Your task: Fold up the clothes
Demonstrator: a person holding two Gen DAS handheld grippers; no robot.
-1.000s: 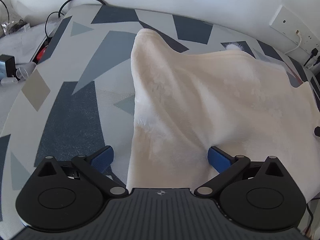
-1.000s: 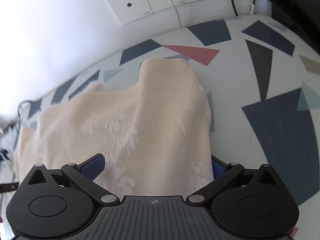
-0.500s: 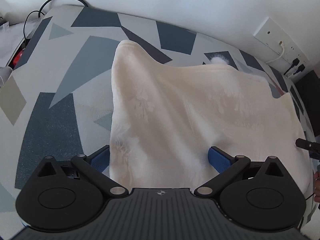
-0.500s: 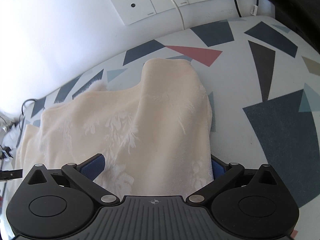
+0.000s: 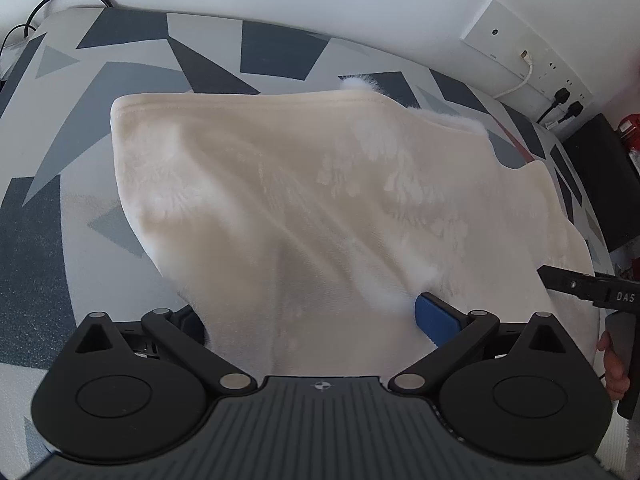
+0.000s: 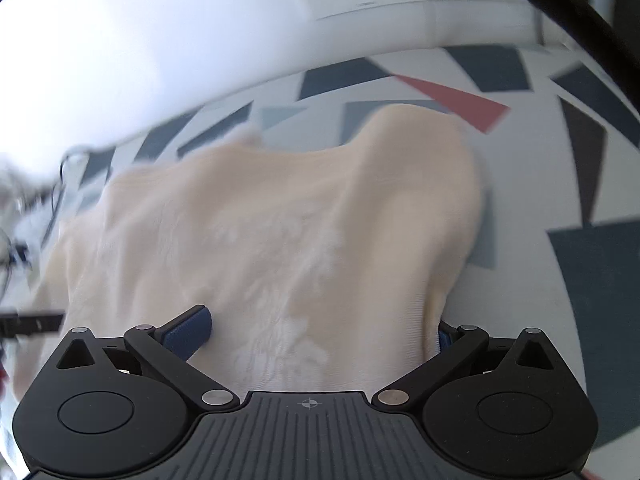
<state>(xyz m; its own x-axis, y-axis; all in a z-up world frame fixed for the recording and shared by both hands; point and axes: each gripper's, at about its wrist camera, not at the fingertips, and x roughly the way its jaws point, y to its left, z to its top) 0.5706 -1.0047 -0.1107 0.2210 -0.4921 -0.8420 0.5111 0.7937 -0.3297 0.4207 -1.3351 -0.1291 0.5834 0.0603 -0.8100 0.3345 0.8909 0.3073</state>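
The cream garment [image 5: 304,200] is being held over both open grippers [image 5: 312,320] [image 6: 320,328], above the patterned surface [image 5: 60,152].

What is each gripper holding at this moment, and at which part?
Cloth of the cream fleece garment lies between the fingers of the left gripper and the right gripper, near its closest edge; whether they grip it cannot be told.

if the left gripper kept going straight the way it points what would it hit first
The left gripper already has the cream cloth between its fingers, so it would only push further into that cloth. Past it lie the patterned mat and the wall; depth there is unclear.
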